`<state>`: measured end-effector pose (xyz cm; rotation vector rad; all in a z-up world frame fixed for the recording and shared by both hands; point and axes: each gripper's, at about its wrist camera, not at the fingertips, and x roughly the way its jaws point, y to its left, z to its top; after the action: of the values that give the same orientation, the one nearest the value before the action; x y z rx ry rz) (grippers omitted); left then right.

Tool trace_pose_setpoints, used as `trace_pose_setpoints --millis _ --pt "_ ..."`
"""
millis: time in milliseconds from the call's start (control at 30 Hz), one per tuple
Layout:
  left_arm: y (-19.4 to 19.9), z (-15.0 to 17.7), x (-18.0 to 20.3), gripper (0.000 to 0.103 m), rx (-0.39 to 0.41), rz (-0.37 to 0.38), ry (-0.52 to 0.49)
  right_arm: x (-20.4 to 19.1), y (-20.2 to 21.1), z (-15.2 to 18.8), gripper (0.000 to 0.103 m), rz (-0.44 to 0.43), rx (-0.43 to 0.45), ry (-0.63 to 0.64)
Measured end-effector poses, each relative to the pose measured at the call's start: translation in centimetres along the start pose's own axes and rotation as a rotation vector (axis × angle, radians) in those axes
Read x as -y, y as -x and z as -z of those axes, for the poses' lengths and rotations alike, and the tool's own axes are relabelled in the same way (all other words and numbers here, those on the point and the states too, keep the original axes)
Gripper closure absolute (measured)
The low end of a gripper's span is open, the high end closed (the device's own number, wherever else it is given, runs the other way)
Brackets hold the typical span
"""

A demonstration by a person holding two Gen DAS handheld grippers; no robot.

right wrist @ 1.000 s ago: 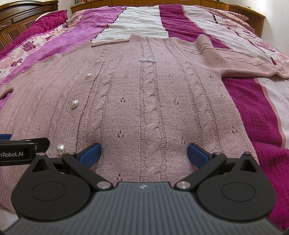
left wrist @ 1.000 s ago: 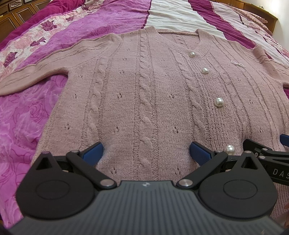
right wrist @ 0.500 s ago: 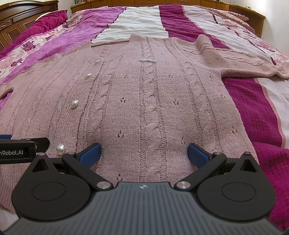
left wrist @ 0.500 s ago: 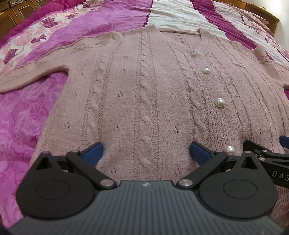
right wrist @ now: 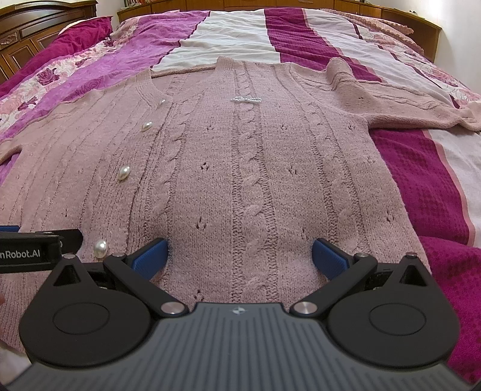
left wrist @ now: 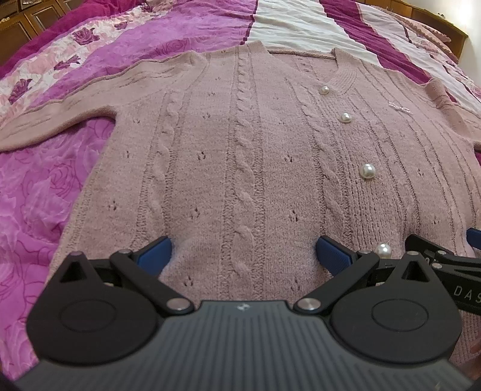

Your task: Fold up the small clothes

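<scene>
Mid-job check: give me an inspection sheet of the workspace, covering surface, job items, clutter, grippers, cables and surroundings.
Surface: bed with magenta, purple and white striped bedspread.
Job's things: pink cable-knit cardigan lying flat, unfolded, sleeves spread out to both sides; pearl buttons fastened down the front; small brooch on the chest.
Clutter: nothing seen.
Grippers: left gripper open over the hem; right gripper open over the hem, beside it.
Cables: nothing seen.
Surroundings: wooden headboard, wooden cabinet, pale wall.
</scene>
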<state>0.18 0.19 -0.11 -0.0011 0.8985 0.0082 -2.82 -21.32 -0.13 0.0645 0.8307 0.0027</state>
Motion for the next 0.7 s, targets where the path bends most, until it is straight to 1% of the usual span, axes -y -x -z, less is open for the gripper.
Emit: trace_pose_setpoints --millis 400,533,700 --pt "-0.03 -0.29 0.11 0.000 -0.020 0.002 -0.022 0.03 0.00 -0.06 0.000 -0.002 -0.005 -0.002" --pt "0.00 -0.19 0.11 0.000 -0.015 0.006 -0.031 -0.38 -0.06 0.13 0.000 0.012 -0.007 0.015" --pt "0.14 -0.26 0.32 0.000 -0.013 0.001 -0.042 0.05 0.02 -0.22 0.000 -0.008 -0.017 0.000"
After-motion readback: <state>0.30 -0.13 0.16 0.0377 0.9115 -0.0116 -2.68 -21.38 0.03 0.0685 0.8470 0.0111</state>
